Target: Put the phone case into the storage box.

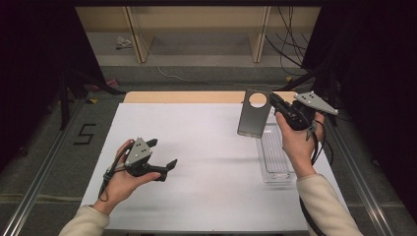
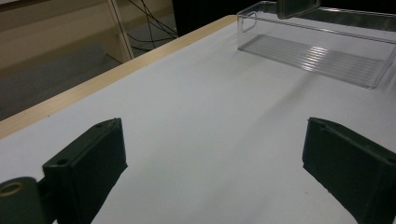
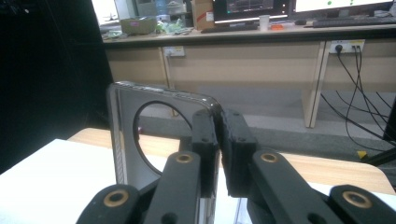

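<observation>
A grey phone case (image 1: 254,114) with a round cut-out is held upright near the far right corner of the white table (image 1: 206,162), clamped at its upper edge between the closed jaws of the right gripper (image 1: 273,102), above the far end of a clear plastic tray (image 1: 275,152) lying along the right edge. The left gripper (image 1: 163,153) is held near the left edge, jaws wide apart with nothing between them.
</observation>
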`<state>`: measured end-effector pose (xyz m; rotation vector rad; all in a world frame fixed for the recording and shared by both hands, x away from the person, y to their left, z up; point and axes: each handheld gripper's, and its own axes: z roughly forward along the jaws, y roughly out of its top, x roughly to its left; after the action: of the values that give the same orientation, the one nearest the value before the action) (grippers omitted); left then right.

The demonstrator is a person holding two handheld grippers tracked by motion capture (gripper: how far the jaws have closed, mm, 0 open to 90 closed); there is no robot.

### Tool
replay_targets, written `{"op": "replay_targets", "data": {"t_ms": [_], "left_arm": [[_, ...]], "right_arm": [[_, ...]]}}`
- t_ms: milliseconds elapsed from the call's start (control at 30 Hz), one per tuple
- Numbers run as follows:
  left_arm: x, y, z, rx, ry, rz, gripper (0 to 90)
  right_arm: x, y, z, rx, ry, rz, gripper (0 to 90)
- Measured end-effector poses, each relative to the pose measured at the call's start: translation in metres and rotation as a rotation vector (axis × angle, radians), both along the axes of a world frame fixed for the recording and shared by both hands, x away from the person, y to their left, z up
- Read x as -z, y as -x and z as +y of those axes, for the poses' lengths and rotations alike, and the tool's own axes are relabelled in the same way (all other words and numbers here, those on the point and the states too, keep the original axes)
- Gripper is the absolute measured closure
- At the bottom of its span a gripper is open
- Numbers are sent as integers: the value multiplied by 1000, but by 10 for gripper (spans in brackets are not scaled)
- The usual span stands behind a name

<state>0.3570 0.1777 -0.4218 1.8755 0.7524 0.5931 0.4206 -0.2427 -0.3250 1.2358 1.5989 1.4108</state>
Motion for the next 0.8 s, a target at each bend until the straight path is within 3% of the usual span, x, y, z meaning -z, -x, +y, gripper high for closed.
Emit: {"op": "replay_targets", "data": {"t_ms": [800], "left_arm": [[1,0,-1,2,1,2,57]], "right_arm": [[-2,-3,-15,47,2,-6,852]]}}
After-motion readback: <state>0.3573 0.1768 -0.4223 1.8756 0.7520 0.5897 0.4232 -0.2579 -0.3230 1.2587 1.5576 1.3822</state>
